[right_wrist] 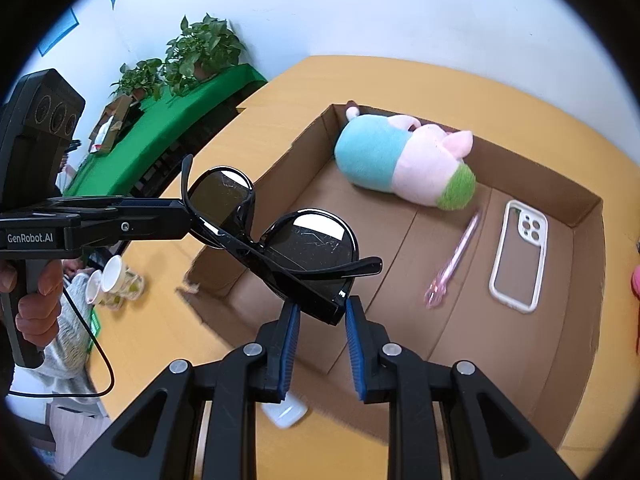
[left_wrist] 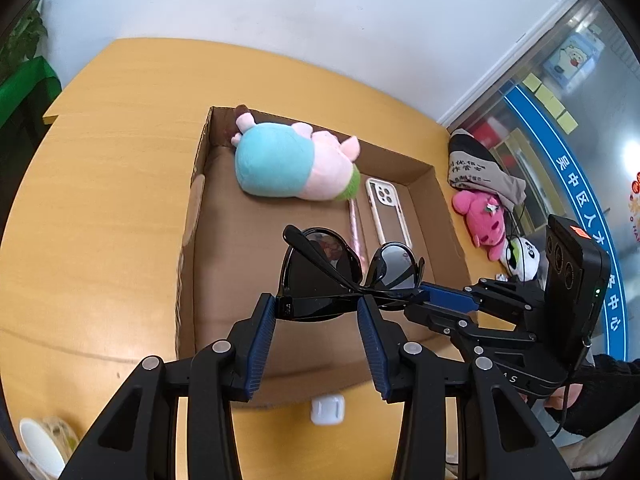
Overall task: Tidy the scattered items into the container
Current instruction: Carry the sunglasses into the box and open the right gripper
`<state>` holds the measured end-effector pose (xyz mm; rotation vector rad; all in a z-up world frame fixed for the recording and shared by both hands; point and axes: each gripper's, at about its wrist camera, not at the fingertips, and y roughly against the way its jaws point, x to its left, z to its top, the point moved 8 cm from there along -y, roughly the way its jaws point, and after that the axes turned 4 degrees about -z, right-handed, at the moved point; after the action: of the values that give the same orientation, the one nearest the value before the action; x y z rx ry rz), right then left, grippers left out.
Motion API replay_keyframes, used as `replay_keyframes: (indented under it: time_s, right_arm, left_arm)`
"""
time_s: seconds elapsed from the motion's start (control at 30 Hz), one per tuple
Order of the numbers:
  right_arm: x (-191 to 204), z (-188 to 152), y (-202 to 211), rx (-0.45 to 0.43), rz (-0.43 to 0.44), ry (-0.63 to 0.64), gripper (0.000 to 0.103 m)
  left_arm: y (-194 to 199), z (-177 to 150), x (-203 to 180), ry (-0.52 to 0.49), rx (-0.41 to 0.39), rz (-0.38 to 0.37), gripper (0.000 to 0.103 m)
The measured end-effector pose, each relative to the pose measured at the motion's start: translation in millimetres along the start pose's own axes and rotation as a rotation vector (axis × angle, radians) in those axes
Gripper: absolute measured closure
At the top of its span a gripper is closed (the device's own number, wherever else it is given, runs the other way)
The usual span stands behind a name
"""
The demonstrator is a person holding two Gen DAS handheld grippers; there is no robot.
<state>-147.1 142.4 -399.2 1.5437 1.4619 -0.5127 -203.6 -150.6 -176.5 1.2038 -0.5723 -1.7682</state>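
Two hand-held grippers hold one pair of black sunglasses together above the near part of the cardboard box. The left hand-held gripper has its blue pads on both sides of one end of the frame, and the right hand-held gripper is closed on the other corner of the frame. In the left wrist view the right one comes in from the right side and pinches the folded temples near the bridge. In the right wrist view the left one comes in from the left side, with a hand around its grip.

The box lies open on the yellow tabletop. Inside it, at the far side, lies a plush toy in blue, pink and green. Just near of it lies a pink pen, and to the right of the pen a white phone case lies flat, apart from it.

On the tabletop, just before the near wall of the box, lies a small white case; it is perhaps an earbud case, but the view is blurred. To the right of the box lie a pink plush and a panda plush near a folded bag. At the near left stand paper cups.
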Motion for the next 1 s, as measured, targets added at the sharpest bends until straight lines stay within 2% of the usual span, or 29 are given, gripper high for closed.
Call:
replay_keyframes:
  time_s: [0.07,0.1,0.5,0.8,1.0]
  right_arm:
    - [-5.1,9.8,-10.6,-0.006,-0.012,0.015,0.081]
    - [-8.5,17.2,-16.0,-0.038,-0.032,0.05,0.081]
    - [-46.0,56.5,-79.1,-0.011,-0.077,0.069,0.081]
    - [-72.4,56.8,-125.9,0.043,-0.059,0.036,0.081]
    - [-86.1,59.3,-141.4,0.062,-0.072,0.025,0.081]
  left_arm:
    - [-9.0,9.6,6.7,-0.004,0.003,0.005,0.058]
    - [-13.2,14.1,10.0,-0.004,0.004,0.006,0.058]
    - [-72.1,49.4,45.0,0.026,0.046,0.009,0.058]
    - [-117.6,47.9,66.2,0.061,0.137,0.055,0.059]
    - [-134.6,45.3,69.9,0.074,0.183,0.101,0.059]
